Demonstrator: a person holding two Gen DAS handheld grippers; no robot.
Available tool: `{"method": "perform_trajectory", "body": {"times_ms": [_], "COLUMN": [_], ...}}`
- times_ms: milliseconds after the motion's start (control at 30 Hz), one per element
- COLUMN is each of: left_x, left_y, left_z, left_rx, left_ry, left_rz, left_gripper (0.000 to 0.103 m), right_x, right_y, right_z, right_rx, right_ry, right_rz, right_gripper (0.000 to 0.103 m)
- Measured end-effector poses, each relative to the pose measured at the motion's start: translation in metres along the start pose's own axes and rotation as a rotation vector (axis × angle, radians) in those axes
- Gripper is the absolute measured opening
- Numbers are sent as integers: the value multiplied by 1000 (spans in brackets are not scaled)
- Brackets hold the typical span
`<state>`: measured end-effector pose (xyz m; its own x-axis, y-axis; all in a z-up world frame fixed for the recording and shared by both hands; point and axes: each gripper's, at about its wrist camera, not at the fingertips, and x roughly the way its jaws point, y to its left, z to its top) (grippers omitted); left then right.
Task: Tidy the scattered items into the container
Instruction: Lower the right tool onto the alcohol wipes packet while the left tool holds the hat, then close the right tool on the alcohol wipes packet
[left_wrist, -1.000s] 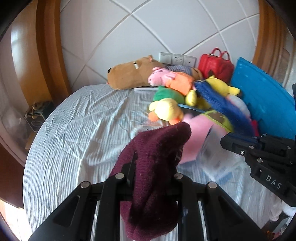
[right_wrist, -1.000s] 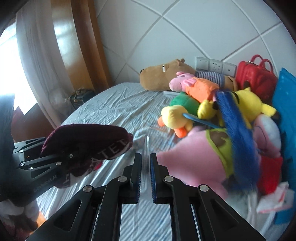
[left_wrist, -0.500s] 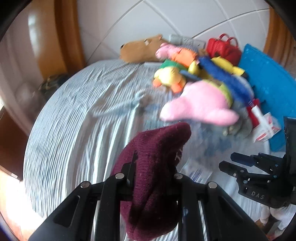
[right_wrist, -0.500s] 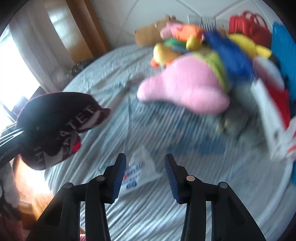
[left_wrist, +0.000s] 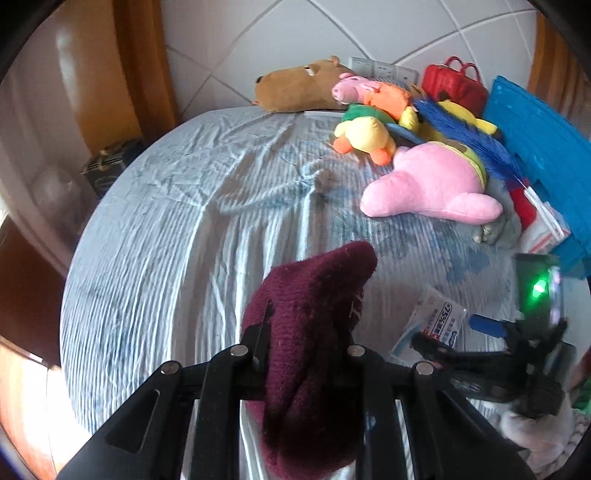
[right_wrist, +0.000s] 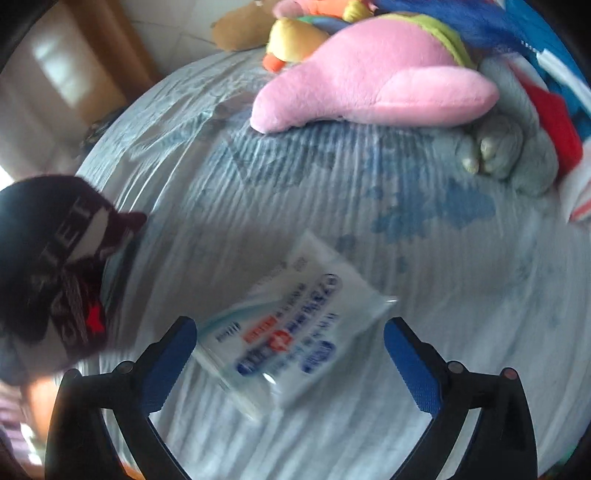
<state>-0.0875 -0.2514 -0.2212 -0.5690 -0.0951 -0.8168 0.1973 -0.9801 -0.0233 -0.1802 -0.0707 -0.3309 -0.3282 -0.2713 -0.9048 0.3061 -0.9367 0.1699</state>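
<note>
A maroon knit hat (left_wrist: 325, 280) hangs from my left gripper (left_wrist: 306, 343), which is shut on it above the pale blue bedsheet (left_wrist: 184, 221). The same hat (right_wrist: 55, 266) shows at the left of the right wrist view. A white packet (right_wrist: 306, 295) with blue and red print lies flat on the sheet. My right gripper (right_wrist: 290, 332) points down over it, its jaws opening wide; the blue pads (right_wrist: 177, 350) stand either side of the packet without touching it. In the left wrist view the right gripper (left_wrist: 454, 334) hovers at the packet (left_wrist: 432, 317).
A pile of plush toys lies at the far right: a pink one (left_wrist: 432, 184), a yellow duck (left_wrist: 365, 136), a brown one (left_wrist: 299, 88). Behind them are a red bag (left_wrist: 454, 85) and a blue plastic container (left_wrist: 546, 147). A tiled wall backs the bed.
My right gripper went from shut to wide open and sank toward the white packet. The left gripper, still holding the hat, moved down and across, so the toys now look farther off.
</note>
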Motion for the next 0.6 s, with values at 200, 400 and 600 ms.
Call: {"method": "perform_trajectory", "body": {"times_ms": [200,400,600], "left_x": [17,37,36], "left_y": [6,-8,-27], "left_z": [5,0,-5], "left_rx": [62,112,159], "left_ry": [20,61,68], "left_rz": [-78,-153,-179], "left_gripper": [19,19,18], "right_x": [24,1,-29], "right_y": [30,7,8], "right_z": [-12,-21,-32], "right_rx": [-96,-77,-98], "right_ry": [2,-9,-45], "right_rz": [-169,-149,-113], "right_gripper": [99,62,40]}}
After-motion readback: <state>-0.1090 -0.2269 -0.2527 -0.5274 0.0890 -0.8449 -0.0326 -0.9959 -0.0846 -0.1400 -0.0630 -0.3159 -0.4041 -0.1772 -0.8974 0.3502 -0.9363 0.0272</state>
